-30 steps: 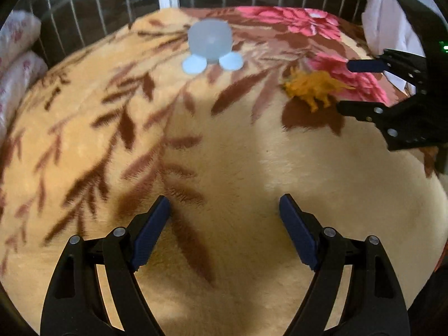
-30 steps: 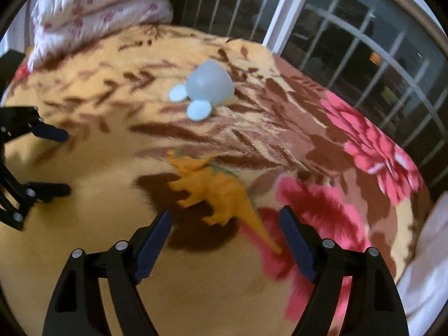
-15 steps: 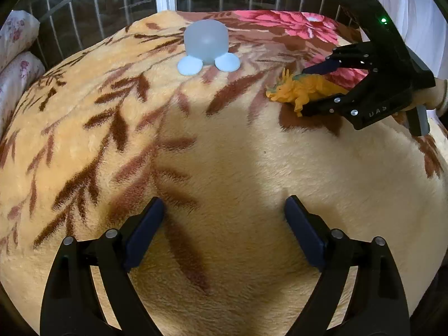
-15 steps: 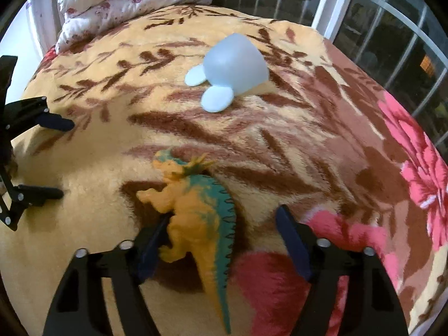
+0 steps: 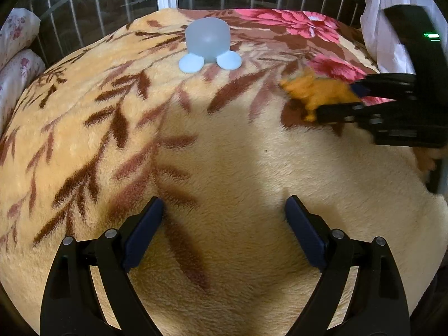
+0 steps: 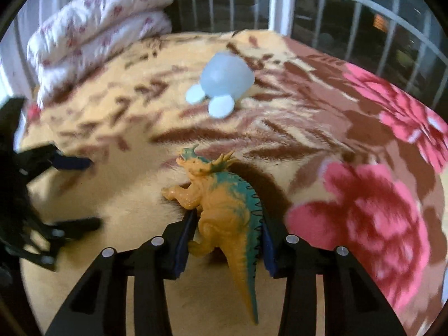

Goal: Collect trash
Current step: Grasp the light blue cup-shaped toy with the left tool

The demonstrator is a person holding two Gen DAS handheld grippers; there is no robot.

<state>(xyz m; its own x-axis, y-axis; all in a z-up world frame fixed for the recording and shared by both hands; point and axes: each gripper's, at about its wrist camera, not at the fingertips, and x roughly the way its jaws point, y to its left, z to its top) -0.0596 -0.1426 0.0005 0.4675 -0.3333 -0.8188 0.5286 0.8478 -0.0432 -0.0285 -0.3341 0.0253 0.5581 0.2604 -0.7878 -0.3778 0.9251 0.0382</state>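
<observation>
An orange toy dinosaur (image 6: 224, 204) with a green back sits between the pads of my right gripper (image 6: 228, 238), which is shut on its body just above the blanket. In the left wrist view the dinosaur (image 5: 316, 92) shows blurred at the right, held in the right gripper (image 5: 336, 99). A pale blue round toy (image 5: 207, 42) with two flat feet stands on the blanket at the far side; it also shows in the right wrist view (image 6: 226, 78). My left gripper (image 5: 224, 229) is open and empty over the blanket; it shows at the left of the right wrist view (image 6: 81, 193).
A plush yellow blanket (image 5: 224, 154) with brown leaves and pink flowers covers the bed. Folded floral quilts (image 6: 98, 28) lie at the far left. A window with metal bars (image 5: 112, 5) runs behind. White cloth (image 5: 380, 28) hangs at the right.
My right gripper has moved onto the dinosaur and shut on its body, lifting it slightly. The left gripper has stayed open in nearly the same place.
</observation>
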